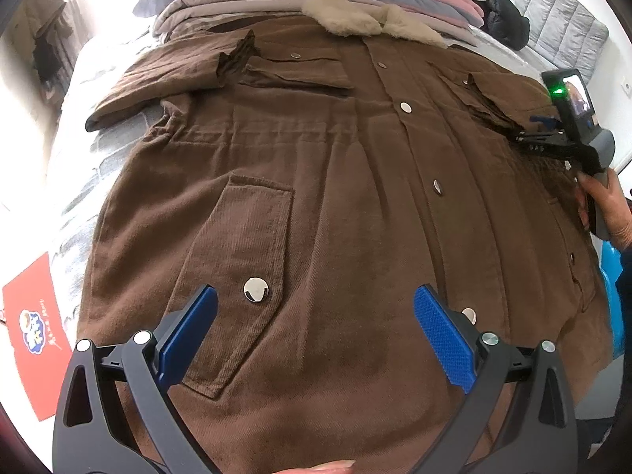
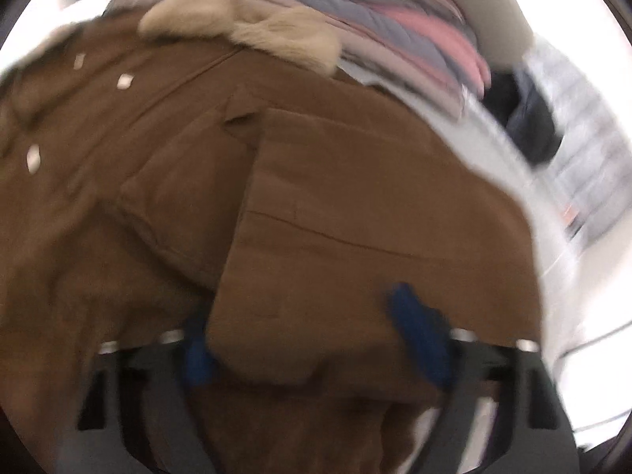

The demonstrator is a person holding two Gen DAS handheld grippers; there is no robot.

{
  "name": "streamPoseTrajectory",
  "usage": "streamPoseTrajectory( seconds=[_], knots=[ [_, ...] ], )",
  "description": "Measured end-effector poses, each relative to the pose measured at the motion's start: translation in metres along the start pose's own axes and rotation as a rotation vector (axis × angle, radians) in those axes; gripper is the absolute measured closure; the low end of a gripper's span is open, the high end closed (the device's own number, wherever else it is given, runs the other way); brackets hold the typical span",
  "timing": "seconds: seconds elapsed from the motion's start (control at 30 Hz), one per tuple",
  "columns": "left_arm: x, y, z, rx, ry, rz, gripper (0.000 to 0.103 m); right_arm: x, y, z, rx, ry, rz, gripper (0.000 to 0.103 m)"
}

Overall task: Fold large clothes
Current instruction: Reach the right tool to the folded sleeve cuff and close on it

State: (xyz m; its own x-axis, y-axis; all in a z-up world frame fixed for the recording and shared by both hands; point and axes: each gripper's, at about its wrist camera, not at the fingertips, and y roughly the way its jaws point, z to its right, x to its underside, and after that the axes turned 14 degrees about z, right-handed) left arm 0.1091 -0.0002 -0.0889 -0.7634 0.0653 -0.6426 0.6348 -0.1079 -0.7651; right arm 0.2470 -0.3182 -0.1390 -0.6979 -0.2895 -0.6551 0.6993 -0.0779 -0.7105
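A brown coat (image 1: 316, 205) lies flat on the bed (image 1: 75, 166). The left claw (image 1: 316, 316) hovers spread above it; the right claw (image 2: 316, 339) straddles a sleeve (image 2: 355, 237), grip unclear.

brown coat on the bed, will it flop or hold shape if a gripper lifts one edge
The brown coat will probably flop: it lies in soft creases at the waist, and a fold of it drapes between the right gripper's pads. It looks thick, with a fleecy collar, so likely heavy. The corded fabric should grip rather than slip.
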Motion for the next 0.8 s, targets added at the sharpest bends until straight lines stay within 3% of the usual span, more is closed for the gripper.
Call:
streamPoseTrajectory(
  seconds=[0.1,0.37,0.5,0.6,0.7,0.8],
  knots=[
    [0.001,0.004,0.001,0.009,0.0,-0.013,0.007,0.002,-0.01,0.007,-0.031,0.08,0.027,0.06],
    [0.002,0.01,0.001,0.003,0.004,-0.031,0.007,0.0,-0.025,0.043,-0.195,0.285,0.091,0.067],
    [0.003,0.011,0.001,0.003,0.004,-0.034,0.007,0.0,-0.031,0.072,-0.193,0.42,0.127,0.075],
    [0.003,0.014,0.0,-0.005,0.004,-0.038,0.007,-0.011,-0.043,0.107,-0.111,0.522,0.19,0.078],
    [0.004,0.017,-0.006,-0.014,-0.01,-0.038,0.007,-0.031,-0.076,0.171,0.077,0.64,0.299,0.078],
    [0.002,0.019,-0.013,-0.019,-0.034,-0.041,0.007,-0.032,-0.102,0.241,0.292,0.76,0.343,0.078]
  ],
)
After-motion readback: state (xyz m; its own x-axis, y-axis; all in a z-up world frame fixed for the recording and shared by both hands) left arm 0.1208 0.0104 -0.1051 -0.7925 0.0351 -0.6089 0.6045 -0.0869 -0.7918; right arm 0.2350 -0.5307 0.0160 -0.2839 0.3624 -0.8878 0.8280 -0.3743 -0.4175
